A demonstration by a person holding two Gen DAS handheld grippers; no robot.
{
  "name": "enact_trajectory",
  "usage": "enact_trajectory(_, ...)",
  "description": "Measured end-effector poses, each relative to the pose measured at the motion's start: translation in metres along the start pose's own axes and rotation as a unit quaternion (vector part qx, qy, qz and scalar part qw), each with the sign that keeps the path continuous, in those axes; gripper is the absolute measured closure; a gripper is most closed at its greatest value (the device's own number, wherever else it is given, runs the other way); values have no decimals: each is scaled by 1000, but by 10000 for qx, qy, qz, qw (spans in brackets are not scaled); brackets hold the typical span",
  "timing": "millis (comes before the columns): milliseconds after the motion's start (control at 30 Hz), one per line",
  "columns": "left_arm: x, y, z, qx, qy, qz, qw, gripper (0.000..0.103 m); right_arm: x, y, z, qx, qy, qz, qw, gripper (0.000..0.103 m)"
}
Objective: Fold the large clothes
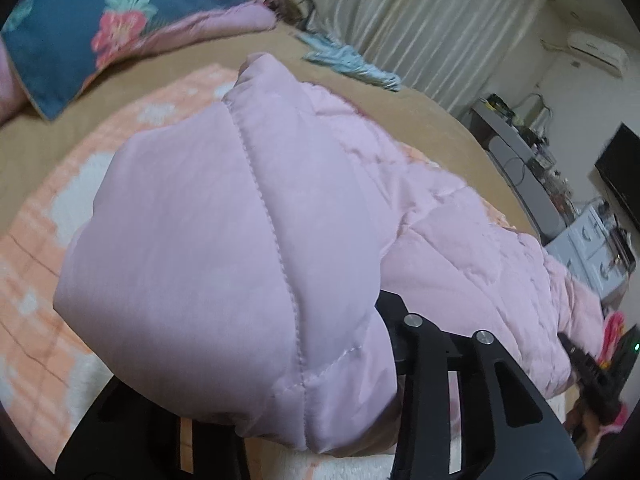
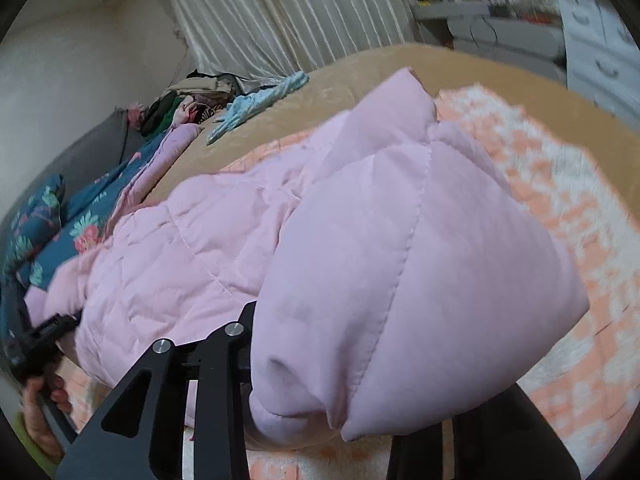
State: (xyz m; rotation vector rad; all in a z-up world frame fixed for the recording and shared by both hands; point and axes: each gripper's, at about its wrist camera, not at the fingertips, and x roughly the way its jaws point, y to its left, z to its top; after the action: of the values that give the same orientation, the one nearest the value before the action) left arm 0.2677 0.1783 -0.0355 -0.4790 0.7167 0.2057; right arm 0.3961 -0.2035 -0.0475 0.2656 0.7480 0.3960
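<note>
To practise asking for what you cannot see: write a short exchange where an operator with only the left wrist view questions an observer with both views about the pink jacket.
Operator: Is the right gripper holding the jacket too?
Observer: Yes. The right gripper is shut on a puffy fold of the pink jacket.
Operator: Can you see my left gripper?
Observer: Yes. The left gripper is at the jacket's other end, with a hand around its handle.

Tan bed (image 1: 400, 120) — peach blanket (image 1: 48, 240), pink jacket (image 1: 440, 240), perhaps blue cloth (image 1: 352, 62).
</note>
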Motion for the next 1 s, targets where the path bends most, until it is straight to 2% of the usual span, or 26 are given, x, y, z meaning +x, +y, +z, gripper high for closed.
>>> enact_trajectory(233, -48, -21, 11, 405, -235, -67, 9989, 76, -59, 35, 18, -685, -466, 29, 9966, 75)
enact_trajectory(433, -79, -19, 2, 486, -191, -175, 9985, 76, -108, 42, 5, -919, -668, 81, 9935, 76)
enact_trajectory(567, -93, -11, -10, 520, -140, -195, 9984, 76, -132, 39, -18, -952, -638, 83, 9934, 76)
enact_trajectory(800, -107, 7, -49, 608, -27, -164, 9980, 75, -144, 18, -71, -598, -405, 63, 9974, 75)
enact_trajectory(900, -105, 18, -69, 561, 51, -146, 9983, 72, -141, 5, -94, -370, -247, 26, 9990, 71)
enact_trajectory(1000, -99, 32, -84, 419, 158, -162, 9989, 67, -134, -9, -115, 52, -29, 39, 10000, 63)
